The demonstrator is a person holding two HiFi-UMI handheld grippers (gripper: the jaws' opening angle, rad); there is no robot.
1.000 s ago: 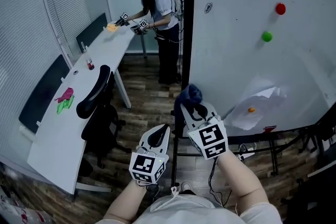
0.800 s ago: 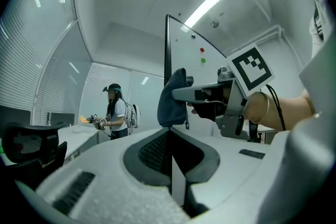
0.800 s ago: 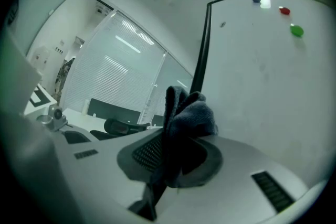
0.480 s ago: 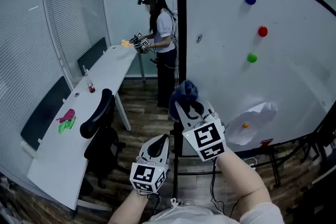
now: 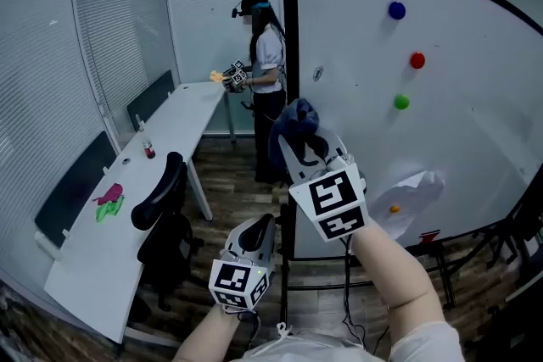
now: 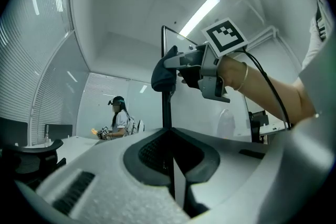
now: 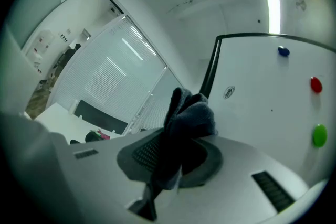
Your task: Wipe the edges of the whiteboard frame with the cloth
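The dark blue cloth (image 5: 299, 119) is bunched in the right tool (image 5: 307, 150). The tool's jaws pinch it through the middle, and a wad stands out past the tips. It is lifted to the black left upright of the whiteboard frame (image 5: 287, 47), roughly halfway up. Whether it actually presses on the frame I cannot tell.

The left tool (image 5: 257, 226) hangs lower and nearer, just left of the frame's foot, its jaws pressed together on nothing.

On the whiteboard (image 5: 475, 140) to the right sit a blue magnet (image 5: 396, 10), a red magnet (image 5: 417, 60) and a green magnet (image 5: 400, 102) in a column. An orange magnet (image 5: 394, 208) sits lower, on a sheet of paper (image 5: 411, 186).

Off to the left a long white counter (image 5: 93, 258) runs toward the far wall. A black chair (image 5: 159, 191) is drawn up to it, and a pink and green bundle (image 5: 109, 199) and a small bottle (image 5: 149, 150) sit on top. At the far end another person (image 5: 265, 72) stands beside it.
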